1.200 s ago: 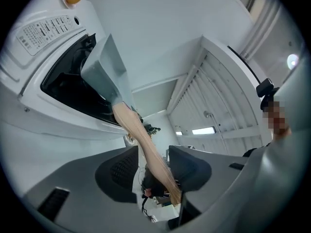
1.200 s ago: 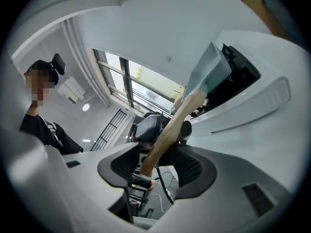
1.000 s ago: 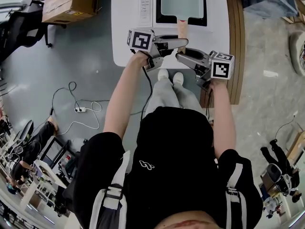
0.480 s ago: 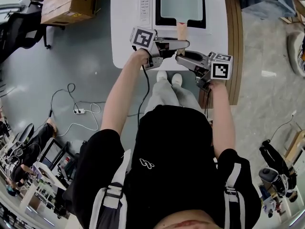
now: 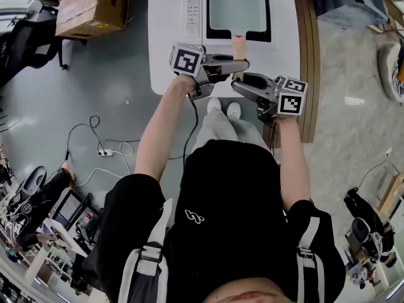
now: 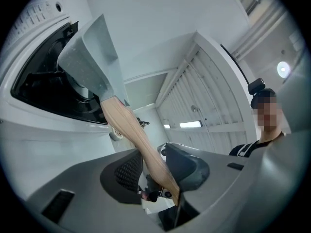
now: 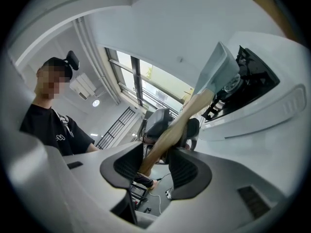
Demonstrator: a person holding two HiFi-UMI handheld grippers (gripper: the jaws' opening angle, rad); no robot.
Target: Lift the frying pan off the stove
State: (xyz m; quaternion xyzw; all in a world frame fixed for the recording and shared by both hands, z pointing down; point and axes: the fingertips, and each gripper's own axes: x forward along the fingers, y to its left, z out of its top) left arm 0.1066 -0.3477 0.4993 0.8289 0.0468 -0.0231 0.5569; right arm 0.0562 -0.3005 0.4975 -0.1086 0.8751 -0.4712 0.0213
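A square pale-grey frying pan [image 5: 238, 5] sits over the black stove [image 5: 205, 17] on the white table [image 5: 167, 43]. Its wooden handle [image 5: 238, 44] points toward me. My left gripper [image 5: 240, 64] comes in from the left and my right gripper [image 5: 237, 82] from the right, and they meet at the handle's end. In the left gripper view the handle [image 6: 136, 135] runs between the pads of the left gripper [image 6: 155, 166], whose jaws are opening slightly. The right gripper [image 7: 158, 161] also clasps the handle [image 7: 180, 125]. The pan [image 7: 218, 69] looks tilted, with its near side raised above the burner.
The stove's white control panel [image 5: 193, 5] lies left of the pan. A wooden board [image 5: 310, 55] runs along the table's right side. A cardboard box [image 5: 91, 8], a black chair [image 5: 25, 36] and a power strip with cables [image 5: 107, 145] are on the floor to the left.
Both grippers stay at the handle's end. The right gripper has edged up closer to the left one. The pan shows no clear movement.
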